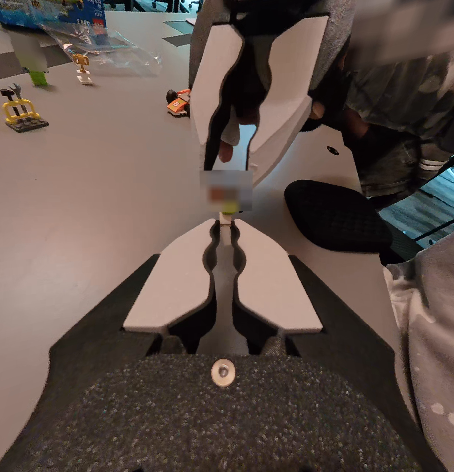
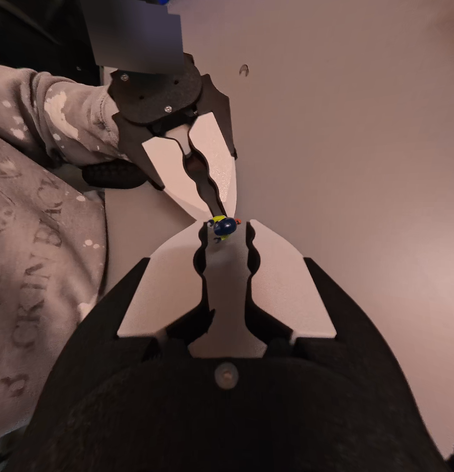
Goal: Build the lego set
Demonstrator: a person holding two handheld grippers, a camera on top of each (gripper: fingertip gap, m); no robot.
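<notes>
My left gripper (image 1: pixel 225 221) is shut on the white legs of a small minifigure (image 1: pixel 229 208) with a lime-yellow torso. It holds the figure above the grey table (image 1: pixel 105 204). In the right wrist view the figure (image 2: pixel 224 227) wears a dark blue helmet. There the left gripper (image 2: pixel 219 215) comes in from the upper left. My right gripper (image 2: pixel 225 224) is open, its jaws on either side of the helmet with a gap on both sides. In the left wrist view it (image 1: pixel 229 166) hangs down from above, right over the figure.
An orange race car (image 1: pixel 178 102), a yellow tool rack (image 1: pixel 21 112), a gold trophy (image 1: pixel 82 66), a lime piece (image 1: pixel 38 76), a clear plastic bag (image 1: pixel 110 48) and a blue box (image 1: pixel 49 12) sit on the far table. A black chair armrest (image 1: pixel 335 217) is at right. The grippers are tip to tip, or close to it. From either gripper's tips it is about 30 cm to the orange race car (image 1: pixel 178 102).
</notes>
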